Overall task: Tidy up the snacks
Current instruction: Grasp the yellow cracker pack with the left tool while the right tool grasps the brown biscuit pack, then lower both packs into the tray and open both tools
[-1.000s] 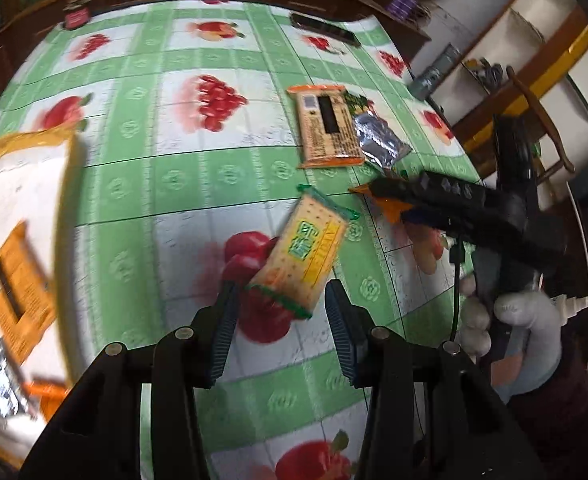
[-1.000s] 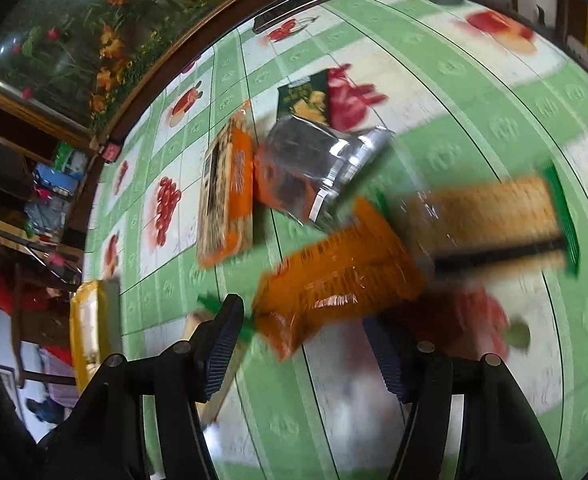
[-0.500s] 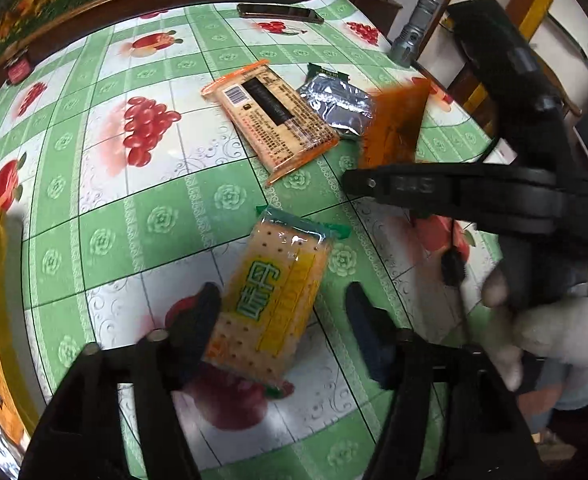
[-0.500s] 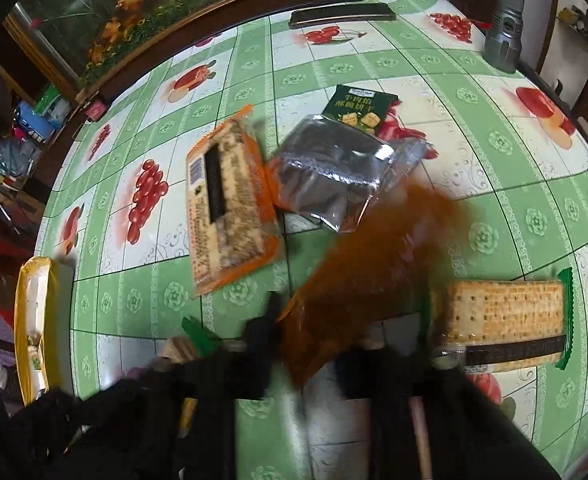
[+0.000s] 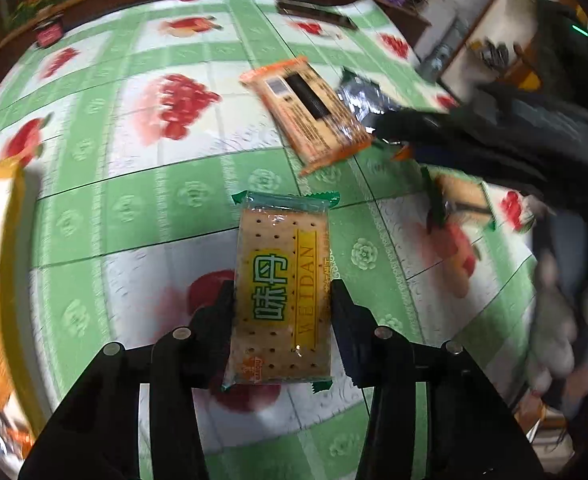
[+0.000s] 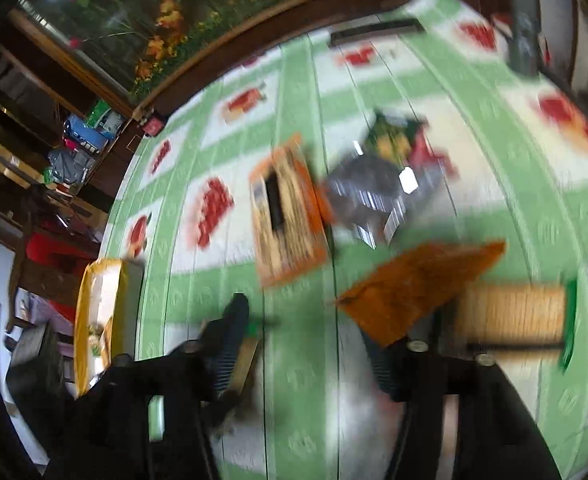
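Green-checked fruit tablecloth [image 5: 142, 208] covers the table. Nearest, the left gripper [image 5: 282, 312] has its fingers closed against both long sides of the cracker pack [image 5: 284, 292]. The right gripper [image 6: 306, 344] stands wide apart, an orange packet [image 6: 418, 288] blurred against its right finger; whether it grips is unclear. Farther on lie an orange-edged biscuit pack [image 5: 310, 110] and a silver pouch [image 6: 378, 196]. A yellow box [image 6: 98, 312] sits at the left edge.

table [image 5: 106, 128]: round, green-and-white checked cloth with red fruit prints | rim [image 6: 230, 56]: dark wood | wall behind: floral picture [image 6: 166, 12] in a wood frame | right side: white shelving [image 5: 506, 36] with wood edges | left: cluttered shelves [image 6: 82, 140], blurred
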